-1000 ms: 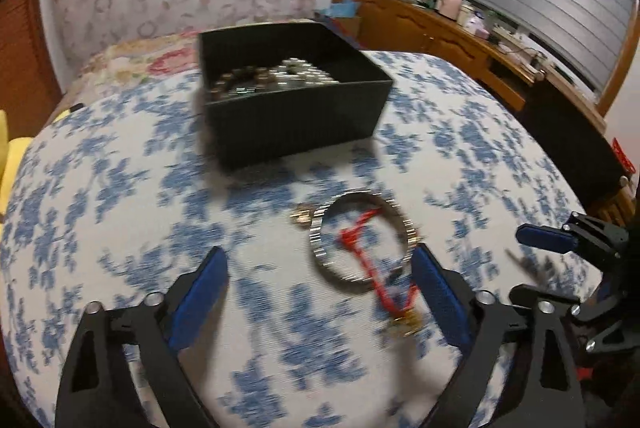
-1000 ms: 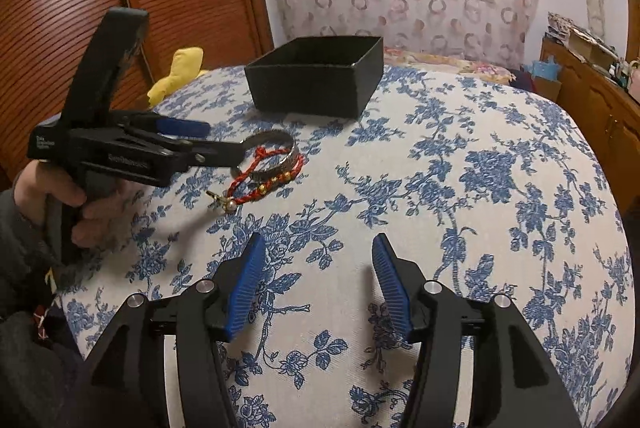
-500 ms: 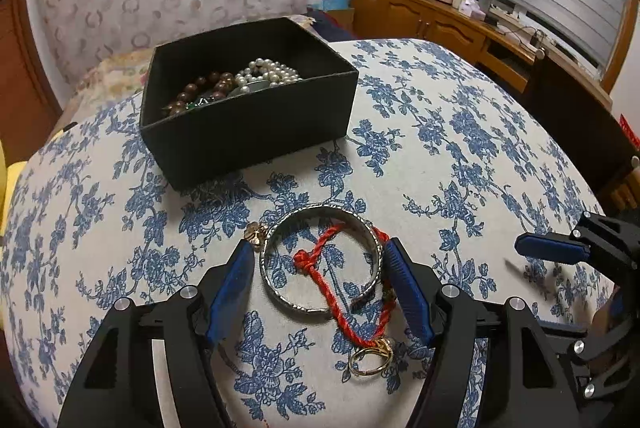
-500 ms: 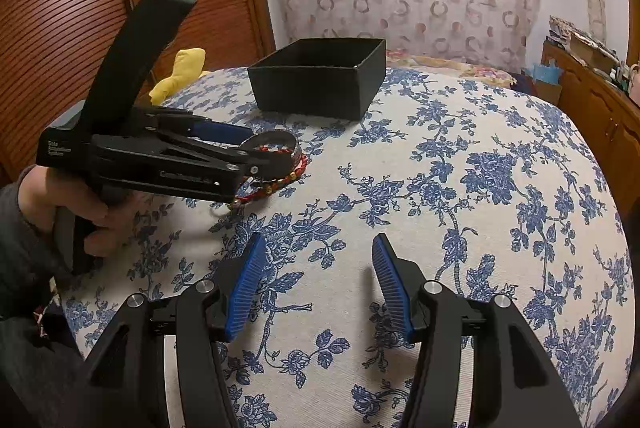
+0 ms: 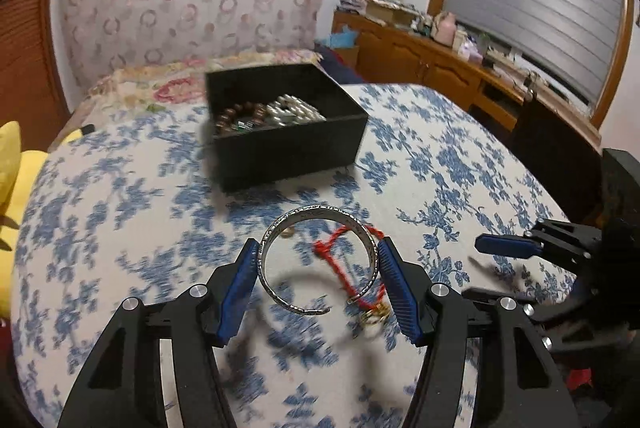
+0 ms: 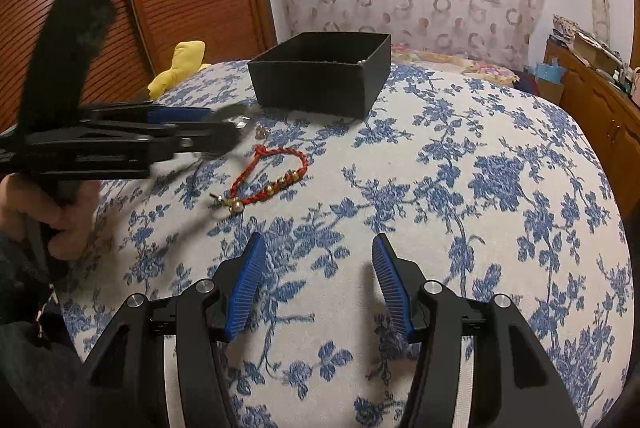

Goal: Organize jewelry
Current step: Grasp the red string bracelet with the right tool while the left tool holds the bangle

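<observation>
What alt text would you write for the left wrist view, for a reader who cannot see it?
The left tool grips a silver bangle between its blue pads, lifted above a blue-flowered tablecloth. A red cord bracelet lies beneath it, and an open black box of beads and pearls stands beyond.

A shiny silver metal bangle [image 5: 316,260] with an engraved band sits between ribbed blue pads [image 5: 394,292] on matt black plastic fingers. A braided red cord bracelet [image 6: 272,172] strung with glossy gold beads lies on a woven cloth [image 6: 460,188] printed with blue flowers. Beyond it, a matt black box [image 5: 288,144] holds pearly and brown wood-like beads.
</observation>
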Available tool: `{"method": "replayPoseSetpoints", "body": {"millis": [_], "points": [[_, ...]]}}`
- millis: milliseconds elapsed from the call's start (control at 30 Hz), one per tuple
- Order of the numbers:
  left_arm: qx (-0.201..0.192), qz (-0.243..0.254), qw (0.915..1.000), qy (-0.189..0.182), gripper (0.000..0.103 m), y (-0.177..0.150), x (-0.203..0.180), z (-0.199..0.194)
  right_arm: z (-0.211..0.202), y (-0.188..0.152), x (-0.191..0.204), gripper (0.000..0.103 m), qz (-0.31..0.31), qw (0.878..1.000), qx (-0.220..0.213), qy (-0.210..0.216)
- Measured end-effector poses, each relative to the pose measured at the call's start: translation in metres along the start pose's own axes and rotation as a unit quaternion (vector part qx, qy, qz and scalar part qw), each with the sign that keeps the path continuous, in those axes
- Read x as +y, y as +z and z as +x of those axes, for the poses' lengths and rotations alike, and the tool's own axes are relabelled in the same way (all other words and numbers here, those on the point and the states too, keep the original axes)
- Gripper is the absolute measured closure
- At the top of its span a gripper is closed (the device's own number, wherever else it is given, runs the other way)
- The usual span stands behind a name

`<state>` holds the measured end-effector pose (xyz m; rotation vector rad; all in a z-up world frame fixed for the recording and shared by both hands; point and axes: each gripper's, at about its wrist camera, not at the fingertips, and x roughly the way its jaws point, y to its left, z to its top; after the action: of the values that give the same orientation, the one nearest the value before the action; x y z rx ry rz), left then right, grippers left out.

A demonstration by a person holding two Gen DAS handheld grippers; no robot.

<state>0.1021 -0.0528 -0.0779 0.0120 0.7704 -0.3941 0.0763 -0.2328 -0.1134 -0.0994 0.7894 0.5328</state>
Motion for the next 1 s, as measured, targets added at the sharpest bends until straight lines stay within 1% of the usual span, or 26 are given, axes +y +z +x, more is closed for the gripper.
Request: {"method": "replayPoseSetpoints", "body": {"millis": [67, 167, 233, 433, 567, 733, 767, 867, 900, 1000], "points": [[-0.006, -0.007, 1.0, 0.003, 0.045, -0.002, 0.006, -0.008, 0.004, 0.006, 0.002, 0.045, 0.0, 1.0, 0.003, 0.013], [-0.014, -0.014, 0.9997, 0.013, 0.045, -0.006, 0.015, -0.018, 0.012, 0.017, 0.009, 0.053, -0.006, 1.0, 0.007, 0.014], [-0.018, -0.018, 0.9995, 0.017, 0.045, -0.01, 0.021, -0.024, 0.019, 0.025, 0.014, 0.054, -0.01, 1.0, 0.012, 0.017], [-0.026, -0.031, 0.999, 0.018, 0.045, -0.017, 0.033, -0.031, 0.042, 0.04, 0.017, 0.064, 0.0, 0.999, 0.035, 0.02], [-0.03, -0.029, 0.9988, 0.026, 0.045, -0.021, 0.036, -0.032, 0.054, 0.045, 0.018, 0.065, 0.009, 0.998, 0.051, 0.027], [-0.032, -0.033, 0.9985, 0.03, 0.045, -0.025, 0.038, -0.032, 0.06, 0.049, 0.026, 0.065, -0.013, 0.998, 0.055, 0.007], [-0.032, -0.033, 0.9985, 0.031, 0.045, -0.025, 0.038, -0.032, 0.061, 0.049, 0.028, 0.067, -0.02, 0.998, 0.055, 0.002], [-0.033, -0.034, 0.9983, 0.035, 0.045, -0.025, 0.039, -0.032, 0.063, 0.05, 0.033, 0.082, -0.048, 0.997, 0.058, -0.029], [-0.033, -0.034, 0.9982, 0.036, 0.045, -0.025, 0.039, -0.032, 0.064, 0.05, 0.034, 0.086, -0.055, 0.996, 0.059, -0.036], [-0.034, -0.034, 0.9982, 0.037, 0.045, -0.025, 0.04, -0.033, 0.063, 0.049, 0.031, 0.088, -0.06, 0.996, 0.059, -0.035]]}}
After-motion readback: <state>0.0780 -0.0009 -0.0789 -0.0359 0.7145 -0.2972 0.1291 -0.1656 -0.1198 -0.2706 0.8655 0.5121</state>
